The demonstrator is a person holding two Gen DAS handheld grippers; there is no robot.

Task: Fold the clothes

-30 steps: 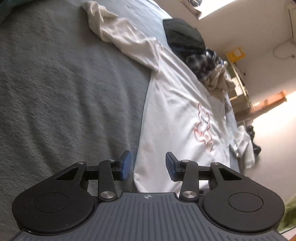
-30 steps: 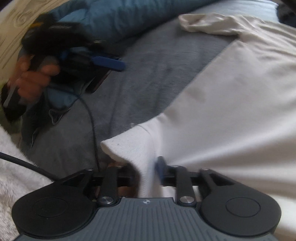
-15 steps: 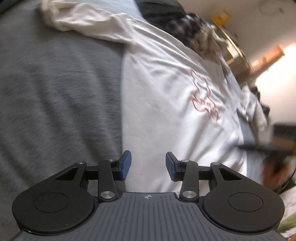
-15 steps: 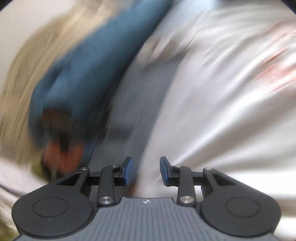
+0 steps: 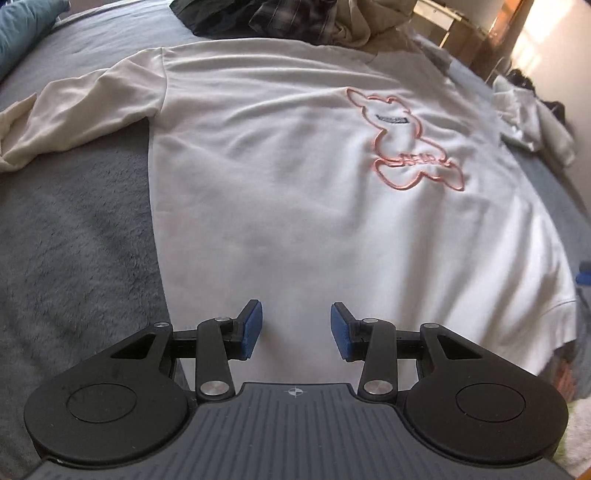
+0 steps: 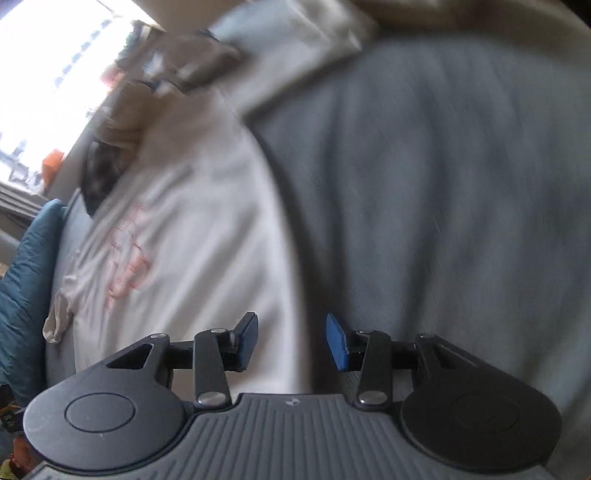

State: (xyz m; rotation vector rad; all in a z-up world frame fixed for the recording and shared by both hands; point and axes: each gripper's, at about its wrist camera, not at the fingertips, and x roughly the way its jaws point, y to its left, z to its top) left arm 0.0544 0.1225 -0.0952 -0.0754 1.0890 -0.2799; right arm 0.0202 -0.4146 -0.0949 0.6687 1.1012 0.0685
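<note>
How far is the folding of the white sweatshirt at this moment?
Done: the white sweatshirt lies spread flat on the grey blanket. In hand: nothing; the left gripper is open over the hem, and the right gripper is opening, empty. Left: both sleeves, every fold, and the pile of clothes behind.

1. My left gripper [image 5: 296,330] hangs over the white sweatshirt [image 5: 295,177], jaws apart with nothing between them; the cloth ahead lies flat and clear.
2. Bare grey blanket [image 5: 74,229] to its left gives open passage.
3. A heap of clothes [image 5: 295,18] blocks the far edge.
4. My right gripper [image 6: 291,341], jaws opening and empty, faces clear blanket; the view is blurred.
</note>
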